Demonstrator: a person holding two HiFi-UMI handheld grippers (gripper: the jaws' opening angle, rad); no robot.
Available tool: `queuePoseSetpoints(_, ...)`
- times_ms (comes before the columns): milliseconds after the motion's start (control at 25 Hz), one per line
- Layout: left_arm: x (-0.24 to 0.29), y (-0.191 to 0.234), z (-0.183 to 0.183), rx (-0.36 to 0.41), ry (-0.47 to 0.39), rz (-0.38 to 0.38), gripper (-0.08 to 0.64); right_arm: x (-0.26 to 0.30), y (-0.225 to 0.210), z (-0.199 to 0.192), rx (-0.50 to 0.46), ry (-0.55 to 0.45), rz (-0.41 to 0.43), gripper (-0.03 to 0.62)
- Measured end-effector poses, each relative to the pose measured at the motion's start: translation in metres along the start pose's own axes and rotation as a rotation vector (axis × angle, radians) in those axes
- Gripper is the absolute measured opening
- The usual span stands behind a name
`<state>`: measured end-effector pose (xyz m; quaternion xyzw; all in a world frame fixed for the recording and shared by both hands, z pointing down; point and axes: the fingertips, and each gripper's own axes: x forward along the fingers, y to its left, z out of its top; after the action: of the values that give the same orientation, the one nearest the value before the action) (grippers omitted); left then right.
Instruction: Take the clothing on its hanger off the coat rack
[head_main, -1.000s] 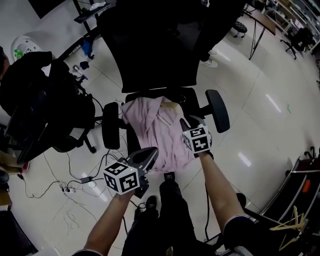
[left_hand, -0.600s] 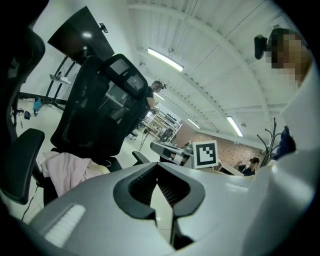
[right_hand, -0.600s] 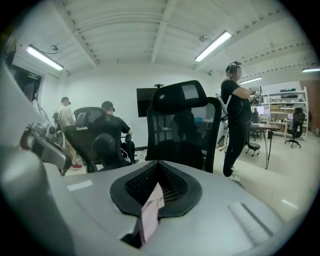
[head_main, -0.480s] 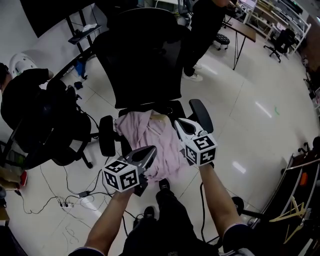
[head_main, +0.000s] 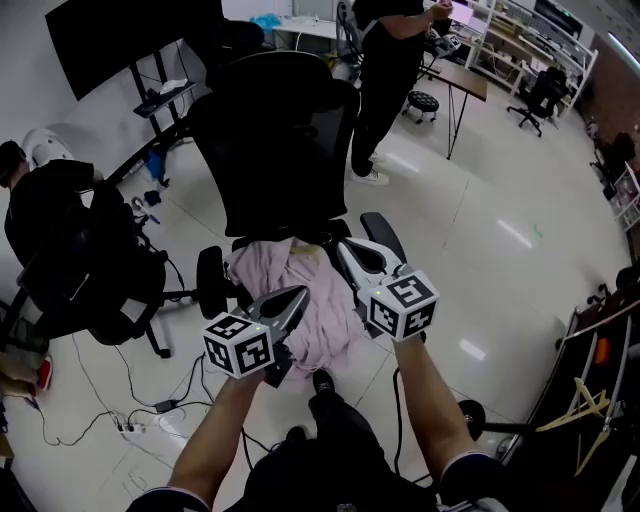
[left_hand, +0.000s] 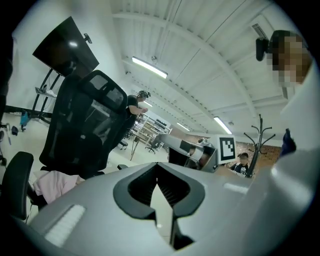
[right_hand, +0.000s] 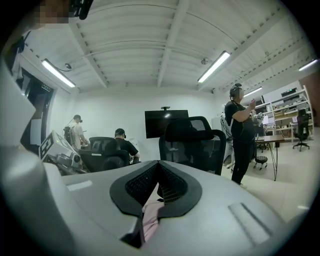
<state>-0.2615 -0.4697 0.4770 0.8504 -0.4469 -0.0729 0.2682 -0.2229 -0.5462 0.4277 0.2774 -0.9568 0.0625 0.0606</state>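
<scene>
A pink garment lies crumpled on the seat of a black office chair, with a tan piece of hanger at its far edge. My left gripper is shut and empty, held over the garment's near left side. My right gripper is also shut with nothing in it, above the garment's right side. In the right gripper view the pink garment shows through the slot under the closed jaws. The left gripper view has the garment low at the left and a coat rack far off.
A second black chair with dark bags stands at the left, above cables on the floor. A person stands behind the chair near a desk. Wooden hangers rest on a rack at the lower right.
Both grippers have risen off the garment, the right one more. The garment stays on the seat. The head view has tilted up, showing more of the room.
</scene>
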Motion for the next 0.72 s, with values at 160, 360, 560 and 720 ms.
queuePoseSetpoints(160,-0.005,-0.014,0.004,0.016,-0.013,-0.014,0.011,-0.014,0.013,0.017,0.003,-0.038,0.004,0.0)
queuePoseSetpoints(360,-0.015,-0.024,0.008,0.029,-0.025,-0.029,0.011,-0.024,0.027,0.03,-0.013,-0.067,0.004,0.0)
queuePoseSetpoints(560,-0.021,-0.033,0.01,0.03,-0.038,-0.038,0.011,-0.033,0.037,0.037,-0.024,-0.074,0.008,0.0)
queuePoseSetpoints(720,-0.025,-0.038,0.012,0.034,-0.04,-0.042,0.011,-0.037,0.041,0.041,-0.027,-0.077,0.006,0.0)
